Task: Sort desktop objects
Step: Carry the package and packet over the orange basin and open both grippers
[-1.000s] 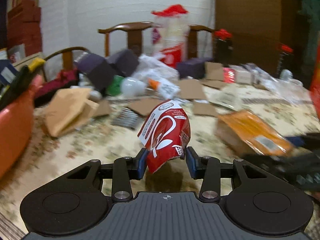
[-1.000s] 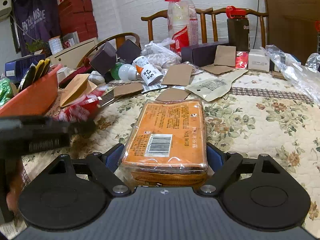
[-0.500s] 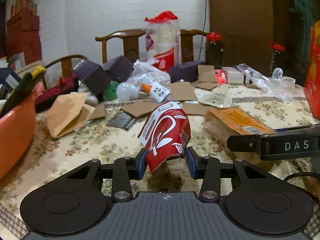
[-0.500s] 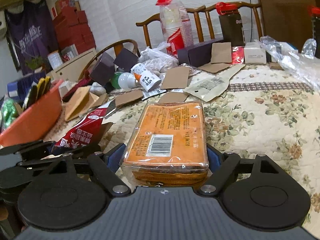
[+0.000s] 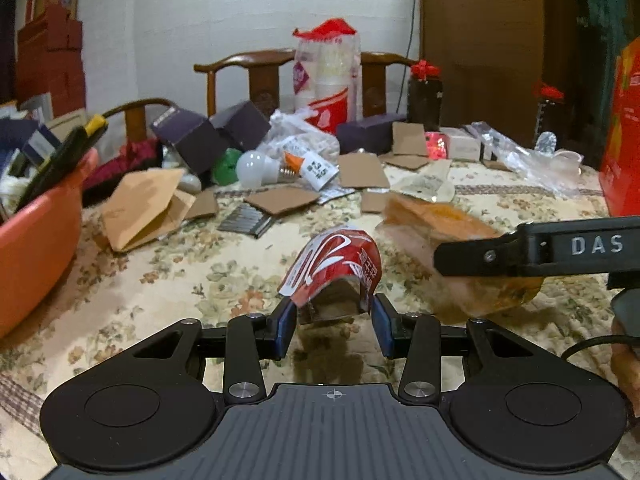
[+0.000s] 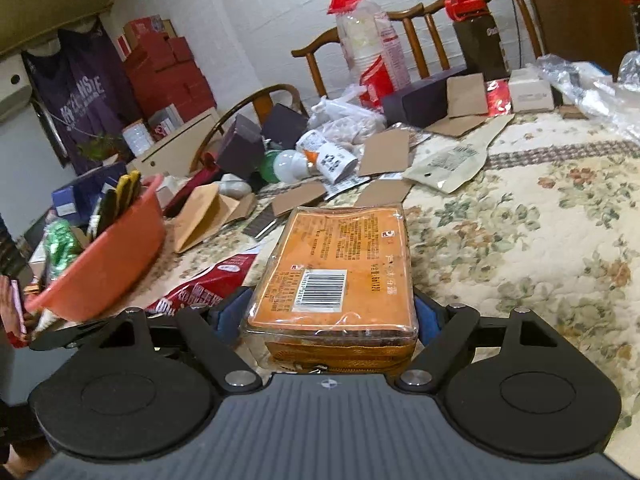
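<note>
Left wrist view: your left gripper (image 5: 333, 322) has its jaws drawn in on the near end of the red wrapper (image 5: 334, 268), and only that crumpled edge sits between the pads. The wrapper is thin and limp, so it can slide out if you swing fast toward the basin (image 5: 38, 248) at the far left. Your right gripper (image 5: 536, 250) crosses close on the right with the orange pack (image 5: 432, 224) behind it; the two tools are near enough to knock together if you turn inward.

Right wrist view: your right gripper (image 6: 328, 316) is spread wide and pressed against both sides of the orange pack (image 6: 340, 264), which hangs above the tablecloth (image 6: 540, 248). The pack is long and held only at its near end, and its film is glossy, so the far end may droop and the pack may slip through the pads. The red wrapper (image 6: 204, 288) and the left gripper lie just left of it, between you and the basin (image 6: 108, 260). Carry one load across at a time, or the pack clips the wrapper.
</note>
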`<state>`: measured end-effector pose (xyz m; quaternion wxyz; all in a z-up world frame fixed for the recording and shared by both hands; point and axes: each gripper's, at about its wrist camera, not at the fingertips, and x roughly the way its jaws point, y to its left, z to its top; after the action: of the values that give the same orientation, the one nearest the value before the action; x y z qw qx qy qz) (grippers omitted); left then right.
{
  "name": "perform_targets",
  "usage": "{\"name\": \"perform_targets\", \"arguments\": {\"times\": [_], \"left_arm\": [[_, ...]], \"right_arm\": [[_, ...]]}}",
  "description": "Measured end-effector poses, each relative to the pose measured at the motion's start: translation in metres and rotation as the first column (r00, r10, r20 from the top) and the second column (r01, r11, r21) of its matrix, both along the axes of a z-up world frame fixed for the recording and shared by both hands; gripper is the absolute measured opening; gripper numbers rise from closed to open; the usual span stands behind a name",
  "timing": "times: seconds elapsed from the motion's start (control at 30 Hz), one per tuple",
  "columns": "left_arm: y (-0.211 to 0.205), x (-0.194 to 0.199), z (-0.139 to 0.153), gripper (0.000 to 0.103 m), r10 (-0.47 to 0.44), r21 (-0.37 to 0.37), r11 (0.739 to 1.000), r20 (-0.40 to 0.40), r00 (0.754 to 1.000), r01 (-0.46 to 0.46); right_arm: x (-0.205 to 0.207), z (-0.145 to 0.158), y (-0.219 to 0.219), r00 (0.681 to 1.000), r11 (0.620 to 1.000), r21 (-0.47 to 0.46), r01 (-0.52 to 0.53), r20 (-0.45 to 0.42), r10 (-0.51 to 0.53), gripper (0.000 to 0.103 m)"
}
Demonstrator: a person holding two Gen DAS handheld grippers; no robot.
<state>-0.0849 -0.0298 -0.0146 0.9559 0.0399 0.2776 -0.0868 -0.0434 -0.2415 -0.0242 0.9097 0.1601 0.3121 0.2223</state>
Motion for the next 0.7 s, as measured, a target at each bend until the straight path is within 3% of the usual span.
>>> {"name": "perform_targets", "arguments": {"times": [0.33, 0.7], "left_arm": [[0.006, -0.023, 0.012, 0.041, 0.015, 0.004, 1.0, 0.032, 0.999, -0.015], [0.044, -0.04, 0.05, 0.042, 0.072, 0.011, 0.997, 0.123, 0.99, -0.074]], "right_arm": [[-0.014, 0.002, 0.015, 0.998, 0.998, 0.022, -0.063, -0.013, 0.064, 0.084], [-0.018, 0.036, 0.05, 0.988, 0.985, 0.076, -0.152, 0.001, 0.153, 0.084]]}}
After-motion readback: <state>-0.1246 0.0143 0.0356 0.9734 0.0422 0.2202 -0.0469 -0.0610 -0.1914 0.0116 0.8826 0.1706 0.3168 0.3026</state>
